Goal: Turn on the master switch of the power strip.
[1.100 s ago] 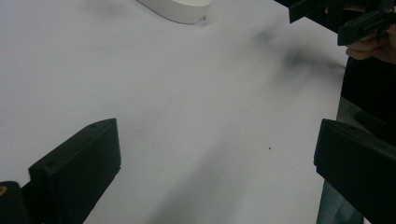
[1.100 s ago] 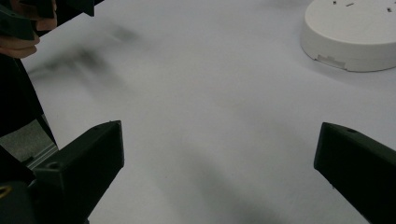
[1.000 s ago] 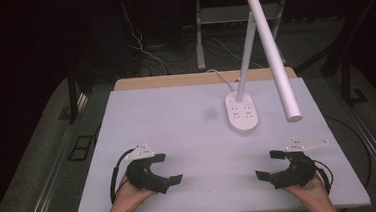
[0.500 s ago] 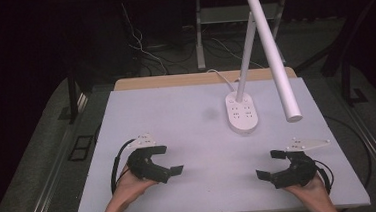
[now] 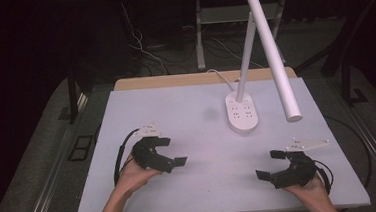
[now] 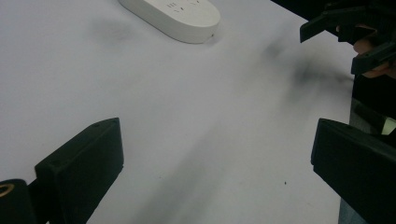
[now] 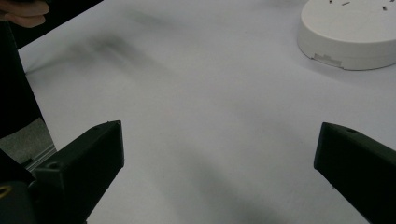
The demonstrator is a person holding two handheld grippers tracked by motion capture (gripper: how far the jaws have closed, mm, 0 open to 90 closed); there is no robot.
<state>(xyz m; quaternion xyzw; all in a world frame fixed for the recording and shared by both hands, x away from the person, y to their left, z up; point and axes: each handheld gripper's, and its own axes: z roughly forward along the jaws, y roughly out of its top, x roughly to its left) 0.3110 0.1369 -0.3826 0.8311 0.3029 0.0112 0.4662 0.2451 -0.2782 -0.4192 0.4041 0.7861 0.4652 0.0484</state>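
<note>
Looking down from the high view, a person is holding the left tool (image 5: pixel 173 151) over the near left part of the white bench (image 5: pixel 176 112), its jaws spread wide with nothing between them. The right tool (image 5: pixel 272 164) is hovering over the near right part, also gaping wide and empty. Both are pointing toward the middle of the bench, well apart from each other. A white desk lamp (image 5: pixel 267 45) is standing on its oval base (image 5: pixel 242 112) toward the far right side, its long tube head slanting down above the bench. A white cord (image 5: pixel 219 75) is running off from the base toward the far edge.

Riding along in the left gripper view, the two black jaws are standing far apart over bare bench (image 6: pixel 187 116), gripping nothing. The lamp base (image 6: pixel 175 16) is lying ahead at the top, and the right tool (image 6: pixel 348 39) is showing at the upper right.

Over in the right gripper view, the jaws are likewise spread wide over bare bench (image 7: pixel 210 107), and the lamp base (image 7: pixel 350 32) is sitting at the upper right, well ahead of them.
</note>
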